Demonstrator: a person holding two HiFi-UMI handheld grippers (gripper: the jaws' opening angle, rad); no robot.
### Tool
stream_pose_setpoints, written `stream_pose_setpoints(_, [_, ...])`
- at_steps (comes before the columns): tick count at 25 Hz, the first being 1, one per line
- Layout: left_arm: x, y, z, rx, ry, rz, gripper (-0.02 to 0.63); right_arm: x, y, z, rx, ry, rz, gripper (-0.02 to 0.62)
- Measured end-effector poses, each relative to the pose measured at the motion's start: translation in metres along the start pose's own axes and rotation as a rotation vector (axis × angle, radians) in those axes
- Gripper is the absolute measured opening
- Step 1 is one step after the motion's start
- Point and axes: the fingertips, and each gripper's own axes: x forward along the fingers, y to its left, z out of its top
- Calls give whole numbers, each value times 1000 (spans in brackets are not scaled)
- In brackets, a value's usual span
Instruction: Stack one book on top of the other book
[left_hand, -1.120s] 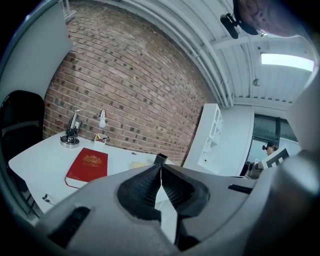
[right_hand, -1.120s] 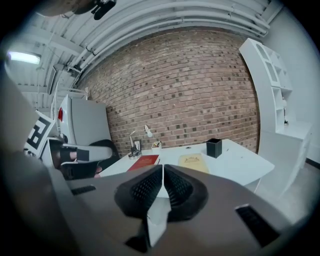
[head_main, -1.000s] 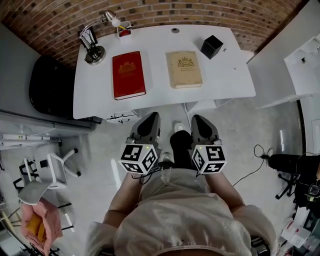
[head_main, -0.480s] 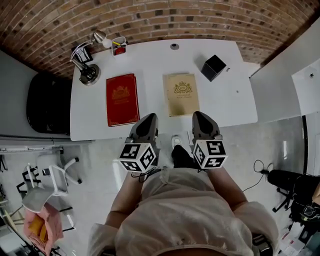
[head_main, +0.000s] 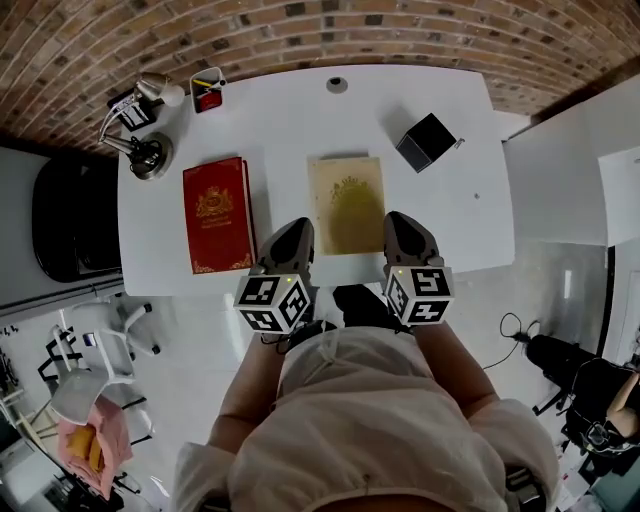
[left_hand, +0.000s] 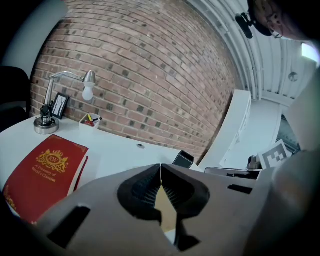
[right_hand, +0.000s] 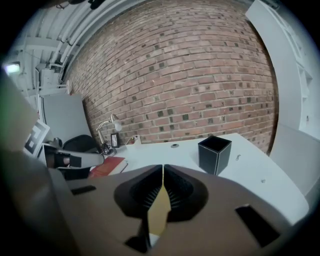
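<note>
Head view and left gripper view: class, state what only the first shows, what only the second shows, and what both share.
Head view only: the person's torso, the floor, a white chair and the whole cover of the tan book. Left gripper view only: the ribbed inner faces of the shut, empty jaws of the left hand-held gripper. Both: the red book, desk lamp, black box, white desk and brick wall.
</note>
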Motion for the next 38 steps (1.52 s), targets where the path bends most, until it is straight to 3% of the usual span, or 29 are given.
stream_pose_setpoints(10, [59, 21, -17, -34, 92, 25, 20, 58, -30, -27, 14, 140, 37, 30])
stream_pose_setpoints(15, [73, 21, -28, -35, 114, 10, 21, 73, -30, -42, 77, 203, 74, 35])
stream_pose_setpoints(16, [75, 21, -32, -32, 125, 7, 23, 75, -29, -45, 85, 214, 81, 65])
stream_pose_setpoints(17, [77, 22, -36, -33, 138, 9, 23, 78, -27, -48, 96, 229, 90, 150])
stream_pose_setpoints(18, [79, 23, -41, -39, 154, 12, 35, 81, -26, -53, 108, 248, 101, 204])
stream_pose_setpoints(20, [84, 26, -53, -62, 197, 14, 188, 87, -25, -62, 124, 290, 114, 225])
stream_pose_setpoints(23, [91, 38, -71, -91, 252, 37, 242, 96, -27, -73, 125, 334, 112, 242])
stream_pose_setpoints(32, [105, 52, -106, -149, 378, 31, 264, 109, -31, -96, 166, 431, 129, 253])
stream_pose_setpoints(38, [107, 49, -111, -205, 399, -10, 262, 109, -30, -100, 242, 447, 154, 252])
